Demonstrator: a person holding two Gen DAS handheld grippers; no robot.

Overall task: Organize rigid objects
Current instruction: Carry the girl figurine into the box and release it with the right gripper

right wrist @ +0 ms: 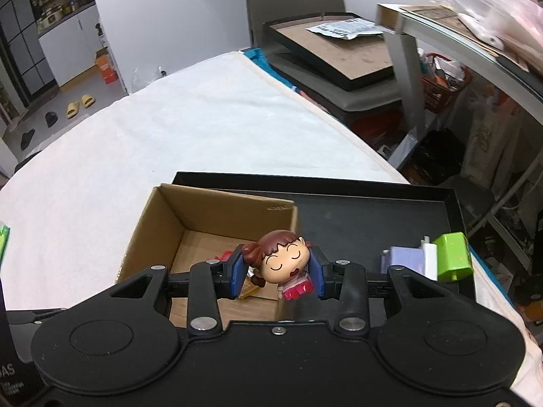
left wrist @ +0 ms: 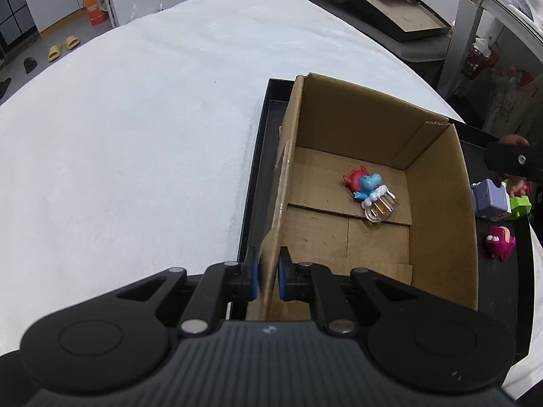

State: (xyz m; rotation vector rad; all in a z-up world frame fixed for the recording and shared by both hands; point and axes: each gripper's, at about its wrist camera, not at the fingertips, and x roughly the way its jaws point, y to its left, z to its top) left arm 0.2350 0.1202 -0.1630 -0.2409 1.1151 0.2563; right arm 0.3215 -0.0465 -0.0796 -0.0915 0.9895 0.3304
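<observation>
A brown cardboard box (left wrist: 437,183) (right wrist: 203,213) stands in a black tray (left wrist: 268,125) (right wrist: 373,210) on the white cloth. My left gripper (left wrist: 268,271) is shut on the box's near-left wall. Inside the box lie a red and blue figure (left wrist: 364,181) and a clear small jar (left wrist: 381,208). My right gripper (right wrist: 276,269) is shut on a brown-haired doll figure (right wrist: 281,259), held above the box's near-right corner. On the tray right of the box sit a lilac cube toy (left wrist: 488,198) (right wrist: 405,257), a green block (left wrist: 519,205) (right wrist: 453,254) and a magenta monster toy (left wrist: 500,240).
The white-covered table (left wrist: 135,135) stretches far to the left and back. Stacked black trays with cardboard (right wrist: 332,54) stand beyond the table's far edge. A metal shelf frame (right wrist: 441,34) with clutter rises on the right. Slippers (left wrist: 62,47) lie on the floor.
</observation>
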